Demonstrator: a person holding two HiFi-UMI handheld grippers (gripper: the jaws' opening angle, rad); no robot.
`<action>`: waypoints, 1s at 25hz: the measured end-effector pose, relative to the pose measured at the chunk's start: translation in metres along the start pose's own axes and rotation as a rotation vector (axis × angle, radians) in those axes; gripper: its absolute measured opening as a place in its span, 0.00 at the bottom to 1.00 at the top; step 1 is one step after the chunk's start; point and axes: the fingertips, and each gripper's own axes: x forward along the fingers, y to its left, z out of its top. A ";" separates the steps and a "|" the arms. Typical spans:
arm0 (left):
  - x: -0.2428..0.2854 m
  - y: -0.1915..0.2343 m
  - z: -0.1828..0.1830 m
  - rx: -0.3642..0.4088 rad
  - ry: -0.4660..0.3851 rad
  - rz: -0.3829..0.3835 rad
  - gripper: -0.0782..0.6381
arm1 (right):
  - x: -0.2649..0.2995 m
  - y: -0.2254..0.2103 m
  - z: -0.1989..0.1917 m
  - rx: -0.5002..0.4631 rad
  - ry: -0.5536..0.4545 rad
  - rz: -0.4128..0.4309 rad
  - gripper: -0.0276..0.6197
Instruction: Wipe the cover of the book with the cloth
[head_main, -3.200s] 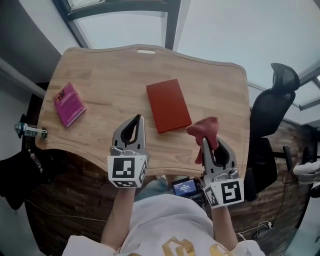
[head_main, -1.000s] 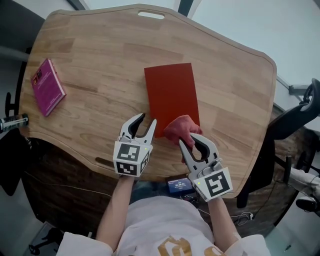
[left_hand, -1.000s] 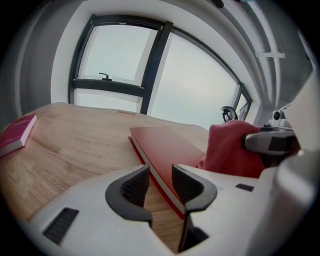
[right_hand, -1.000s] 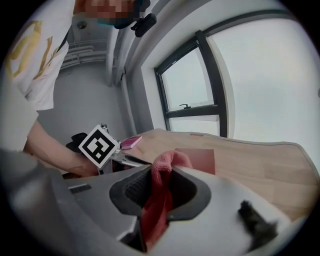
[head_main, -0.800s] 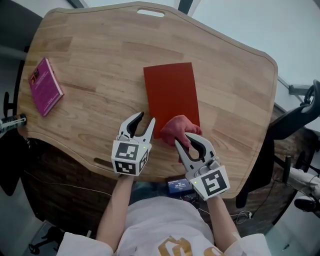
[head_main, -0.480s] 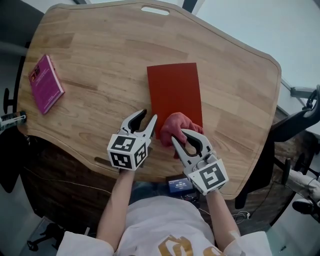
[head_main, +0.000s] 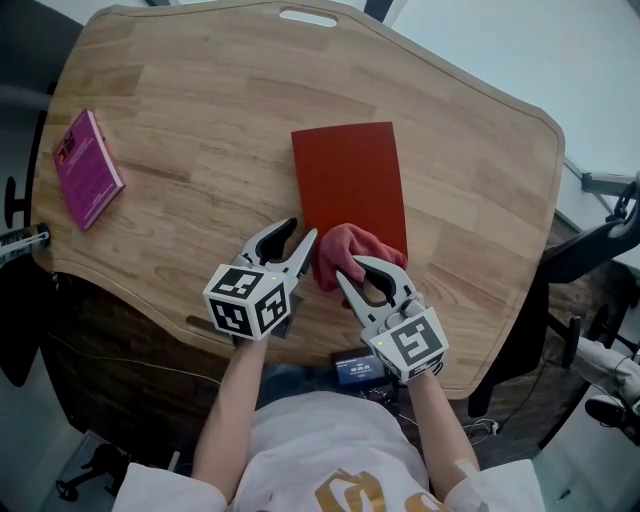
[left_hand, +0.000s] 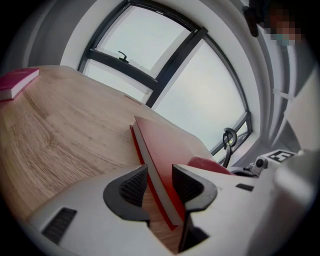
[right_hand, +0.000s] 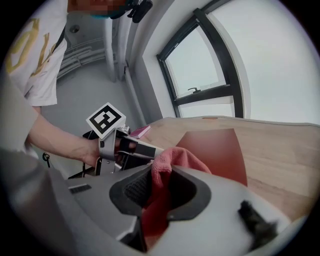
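Cloth (head_main: 340, 250), pinkish red, rests on the near edge of the red book (head_main: 348, 175), pinched tight in the right gripper (head_main: 358, 268). The left gripper (head_main: 300, 232) has its jaws spread, straddling the book's near-left corner (a magenta book (head_main: 85, 170) lies well apart on the wooden table (head_main: 200, 120)).

Soft daylight from window (left_hand: 145, 55); faint shadows; fisheye edges dark, blurred.

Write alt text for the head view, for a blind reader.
The right gripper holds a red cloth on the near end of a red book on a wooden table; the left gripper, jaws open, straddles the book's near-left corner.
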 end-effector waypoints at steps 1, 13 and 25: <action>0.001 -0.001 0.000 -0.027 -0.002 -0.017 0.32 | 0.001 -0.001 0.000 0.009 0.006 -0.001 0.17; 0.011 -0.001 -0.006 -0.145 0.031 -0.107 0.22 | 0.004 -0.002 -0.003 0.050 0.022 0.023 0.17; 0.010 -0.001 -0.006 -0.144 0.051 -0.115 0.21 | 0.006 -0.009 -0.001 0.072 0.073 0.015 0.17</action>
